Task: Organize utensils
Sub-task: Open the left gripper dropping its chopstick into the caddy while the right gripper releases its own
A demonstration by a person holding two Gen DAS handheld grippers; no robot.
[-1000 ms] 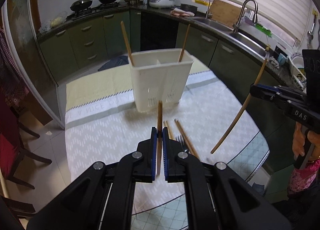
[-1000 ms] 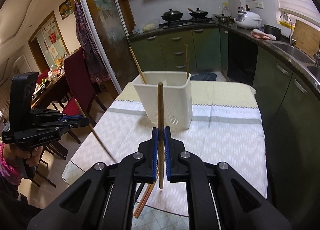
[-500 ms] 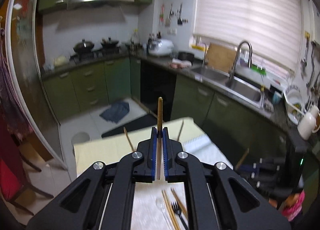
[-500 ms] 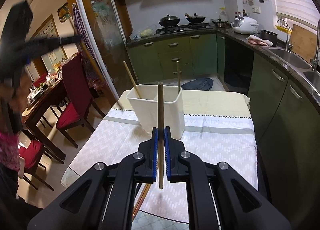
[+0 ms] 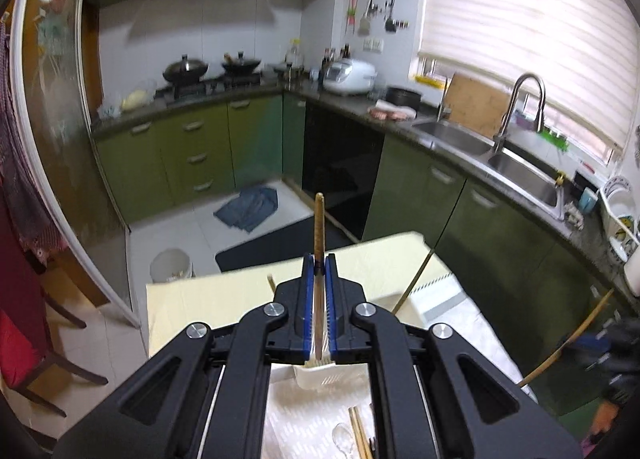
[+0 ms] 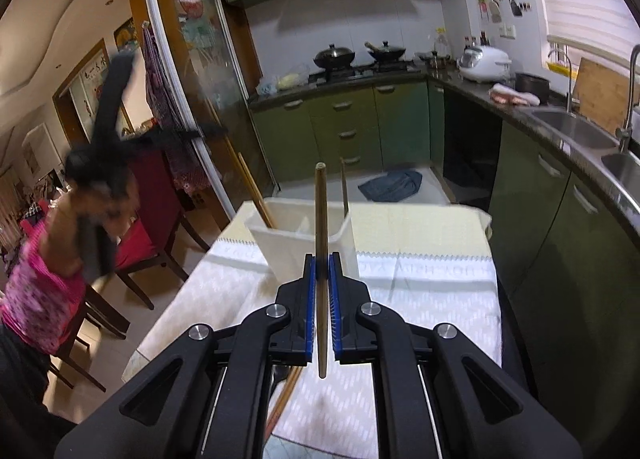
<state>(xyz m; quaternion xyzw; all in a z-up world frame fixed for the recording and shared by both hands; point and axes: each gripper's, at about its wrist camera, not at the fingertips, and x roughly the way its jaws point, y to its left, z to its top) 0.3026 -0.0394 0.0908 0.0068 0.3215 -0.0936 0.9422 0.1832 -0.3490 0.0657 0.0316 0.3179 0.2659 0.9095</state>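
My left gripper (image 5: 319, 259) is shut on a brown chopstick (image 5: 318, 219) that stands upright, directly above the white utensil holder (image 5: 324, 377), which shows under the jaws. My right gripper (image 6: 322, 259) is shut on another chopstick (image 6: 321, 211), held upright in front of the holder (image 6: 296, 247). Two chopsticks (image 6: 256, 195) stand in the holder. More chopsticks (image 5: 358, 435) and a clear spoon (image 5: 342, 435) lie on the tablecloth below. The left gripper also shows blurred at the left of the right wrist view (image 6: 176, 137).
The table (image 6: 440, 299) has a patterned white cloth. Red chairs (image 6: 140, 243) stand at its left. Green cabinets (image 5: 192, 155), a stove and a sink (image 5: 520, 175) line the kitchen behind. A white bin (image 5: 170, 265) stands on the floor.
My left gripper has risen and moved over the holder with its chopstick. My right gripper has moved closer to the holder, still holding its chopstick.
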